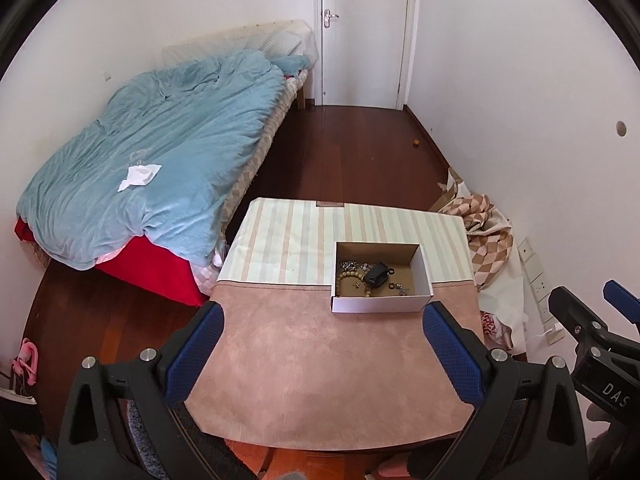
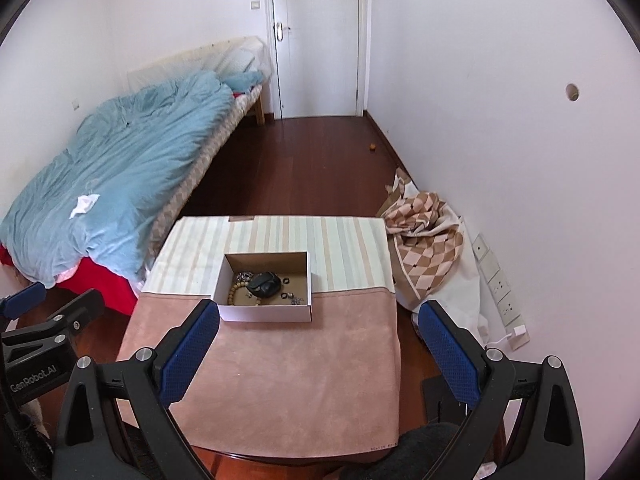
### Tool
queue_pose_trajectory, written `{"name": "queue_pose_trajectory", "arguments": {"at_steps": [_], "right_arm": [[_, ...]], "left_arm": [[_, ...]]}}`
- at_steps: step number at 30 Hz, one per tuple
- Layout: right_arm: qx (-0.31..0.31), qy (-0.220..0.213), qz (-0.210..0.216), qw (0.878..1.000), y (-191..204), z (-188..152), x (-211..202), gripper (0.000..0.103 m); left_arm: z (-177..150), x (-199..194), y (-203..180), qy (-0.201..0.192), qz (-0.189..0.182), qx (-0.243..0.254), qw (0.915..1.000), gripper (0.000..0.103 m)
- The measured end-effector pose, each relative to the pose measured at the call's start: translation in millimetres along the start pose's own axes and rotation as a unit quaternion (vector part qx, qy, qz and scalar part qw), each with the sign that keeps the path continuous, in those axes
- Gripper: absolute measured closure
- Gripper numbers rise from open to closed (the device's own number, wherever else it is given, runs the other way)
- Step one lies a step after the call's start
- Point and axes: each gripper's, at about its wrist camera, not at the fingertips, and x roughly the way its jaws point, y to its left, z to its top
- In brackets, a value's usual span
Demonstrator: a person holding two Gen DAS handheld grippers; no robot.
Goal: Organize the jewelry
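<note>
An open cardboard box point(image 1: 380, 306) with white outer walls sits on the cloth-covered table point(image 1: 320, 360); it also shows in the right wrist view point(image 2: 266, 314). Inside lie a wooden bead bracelet point(image 1: 350, 280), a black pouch point(image 1: 376, 273), small rings point(image 1: 391, 287) and silver pieces point(image 1: 349, 266). The bracelet point(image 2: 236, 292) and pouch point(image 2: 263, 284) show in the right wrist view too. My left gripper point(image 1: 323, 322) is open and empty, above the table in front of the box. My right gripper point(image 2: 318, 320) is open and empty, at the box's front right.
A bed with a blue duvet point(image 1: 152, 160) stands left of the table. A checked cloth heap point(image 2: 424, 236) lies on the floor at the right wall, near wall sockets point(image 2: 500, 288). A white door point(image 1: 364, 32) is at the far end.
</note>
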Motion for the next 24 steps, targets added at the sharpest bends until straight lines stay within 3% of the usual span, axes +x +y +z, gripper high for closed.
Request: {"name": "queue_pose_trajectory", "arguments": {"at_steps": [13,24], "right_arm": [[0.006,-0.007,0.009,1.0,-1,-7,-31,0.002],[0.004,0.011,0.001,1.0,-1,14,4,0.0]], "left_arm": [[-8,-26,-2,-0.006,-0.004,-0.003,1.0,0.001],[8,10,-9,0.033,0.0,-0.009,0.9994,0.001]]}}
